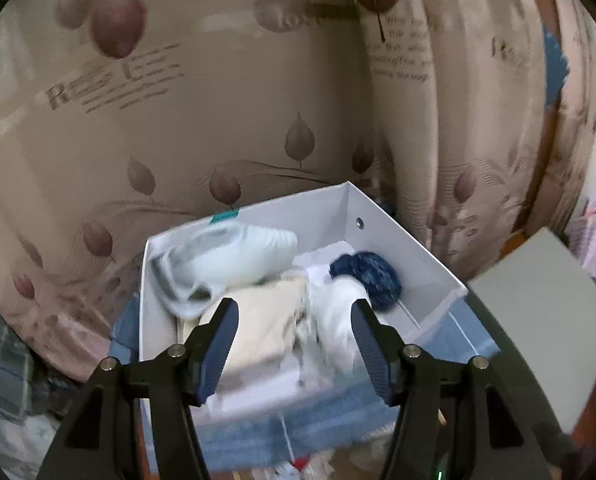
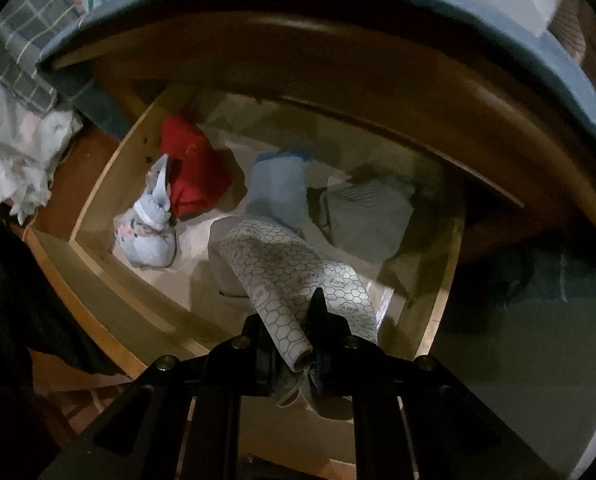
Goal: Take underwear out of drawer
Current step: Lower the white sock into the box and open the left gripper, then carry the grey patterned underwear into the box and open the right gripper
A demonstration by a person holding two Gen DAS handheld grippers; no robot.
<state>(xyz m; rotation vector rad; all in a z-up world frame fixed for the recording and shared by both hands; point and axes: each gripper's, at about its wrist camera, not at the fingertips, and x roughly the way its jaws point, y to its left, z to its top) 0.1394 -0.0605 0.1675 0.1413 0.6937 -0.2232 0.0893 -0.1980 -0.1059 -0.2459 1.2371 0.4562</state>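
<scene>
In the right wrist view a wooden drawer (image 2: 98,200) stands pulled out. My right gripper (image 2: 294,322) is shut on a rolled piece of white underwear with a grey hexagon print (image 2: 294,272), held over the drawer's front part. Still lying in the drawer are a red garment (image 2: 194,172), a pale blue patterned bundle (image 2: 150,232), a light blue folded piece (image 2: 278,188) and a grey folded piece (image 2: 365,216). In the left wrist view my left gripper (image 1: 296,324) is open, with nothing pressed between its pads, just above a white box (image 1: 397,248) that holds several garments.
The box holds a white-blue garment (image 1: 234,260), a cream folded piece (image 1: 270,320) and a dark blue bundle (image 1: 369,276). A leaf-print curtain (image 1: 178,120) hangs behind it and a white panel (image 1: 537,320) stands to its right. A plaid cloth (image 2: 30,40) and crumpled white fabric (image 2: 14,168) lie left of the drawer.
</scene>
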